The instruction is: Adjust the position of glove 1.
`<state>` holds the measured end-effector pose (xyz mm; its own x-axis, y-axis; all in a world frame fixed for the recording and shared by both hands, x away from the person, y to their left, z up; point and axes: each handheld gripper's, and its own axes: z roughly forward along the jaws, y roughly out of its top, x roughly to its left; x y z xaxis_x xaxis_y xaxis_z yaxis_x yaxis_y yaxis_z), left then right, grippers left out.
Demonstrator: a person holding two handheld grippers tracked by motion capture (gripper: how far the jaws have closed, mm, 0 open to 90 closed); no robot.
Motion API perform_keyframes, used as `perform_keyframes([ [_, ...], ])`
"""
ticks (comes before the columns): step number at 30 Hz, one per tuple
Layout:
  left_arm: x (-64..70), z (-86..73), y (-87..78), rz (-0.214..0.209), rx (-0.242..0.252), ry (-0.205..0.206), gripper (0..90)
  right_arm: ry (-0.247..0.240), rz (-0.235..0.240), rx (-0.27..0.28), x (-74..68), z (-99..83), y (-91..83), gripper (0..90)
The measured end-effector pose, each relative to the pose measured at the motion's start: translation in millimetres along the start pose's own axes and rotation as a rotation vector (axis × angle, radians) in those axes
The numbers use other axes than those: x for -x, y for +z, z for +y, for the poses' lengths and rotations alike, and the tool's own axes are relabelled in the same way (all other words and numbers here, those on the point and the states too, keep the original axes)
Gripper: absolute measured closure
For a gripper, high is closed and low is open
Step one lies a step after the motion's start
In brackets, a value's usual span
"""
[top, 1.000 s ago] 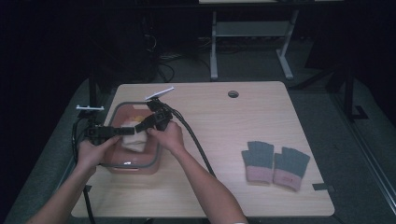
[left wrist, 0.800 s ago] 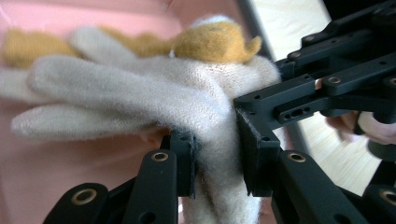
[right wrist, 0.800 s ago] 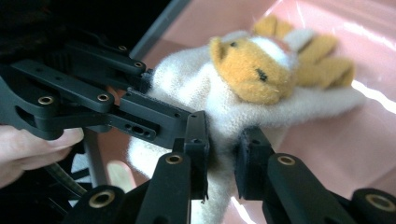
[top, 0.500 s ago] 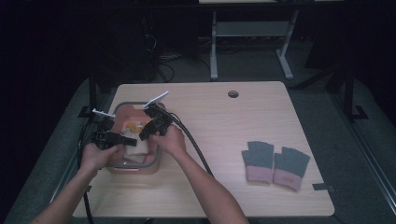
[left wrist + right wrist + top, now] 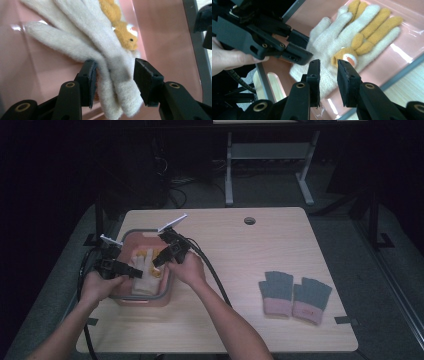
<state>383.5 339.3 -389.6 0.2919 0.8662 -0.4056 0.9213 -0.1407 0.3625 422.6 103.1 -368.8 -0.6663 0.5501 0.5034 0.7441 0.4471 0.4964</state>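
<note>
Both claws are over the pink bin [image 5: 150, 299] at the left side of the bench [image 5: 240, 320].

Left claw [image 5: 113, 83]: jaws apart, straddling the cream glove [image 5: 82, 40] near its cuff end. The left jaw looks to touch the fabric; the right jaw stands just off it, gap visible. Not clamped. In the high view the left claw [image 5: 131, 270] comes in from the bin's left side, with the left hand [image 5: 97, 287] at the bin's near left corner.

Right claw [image 5: 328, 72]: jaws apart, only a narrow gap, hovering above the cream glove [image 5: 332, 47] near the orange patch on its back. Can't tell if the tips touch the fabric. Nothing held between the jaws. In the high view the right claw [image 5: 159, 259] points down-left into the bin, with the right hand [image 5: 187, 267] at the bin's right rim.

The right gripper view also shows the left claw's [image 5: 298, 48] black jaws at the glove's cuff side.

Gloves: the cream glove lies flat on the bin floor, fingers spread. An orange glove [image 5: 374, 25] lies with it, fingers overlapping the cream fingers; which is on top is hard to tell. In the left gripper view the orange glove [image 5: 120, 27] shows past the cream fingers.

Elsewhere: a pair of fingerless gloves [image 5: 295, 295], grey with pink cuffs, lies side by side on the bench's right side, well apart from the bin. Cable hole [image 5: 249, 220] at the far edge of the bench. Cables [image 5: 215, 275] trail from the claws off the near edge.
</note>
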Motion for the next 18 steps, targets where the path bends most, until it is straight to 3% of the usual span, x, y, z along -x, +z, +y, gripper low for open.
perform_keyframes([
  [3,0.7,1.1,-4.5,0.021,0.018,0.027,58.2,0.002,0.0,0.011,1.9,-2.6,-6.7,71.9],
  [7,4.9,2.6,-5.6,0.018,0.03,0.034,64.8,0.001,0.004,0.03,3.2,-5.3,-12.9,72.1],
  [10,8.1,3.3,0.5,0.038,-0.008,0.059,67.1,0.005,0.007,0.036,3.8,-7.1,-17.3,72.0],
  [13,10.6,4.0,9.9,0.084,-0.069,0.1,68.2,0.007,0.01,0.048,4.8,-8.7,-21.1,72.0],
  [18,13.1,6.2,20.6,0.145,-0.14,0.115,68.2,0.008,0.018,0.057,5.9,-11.2,-25.7,72.0],
])
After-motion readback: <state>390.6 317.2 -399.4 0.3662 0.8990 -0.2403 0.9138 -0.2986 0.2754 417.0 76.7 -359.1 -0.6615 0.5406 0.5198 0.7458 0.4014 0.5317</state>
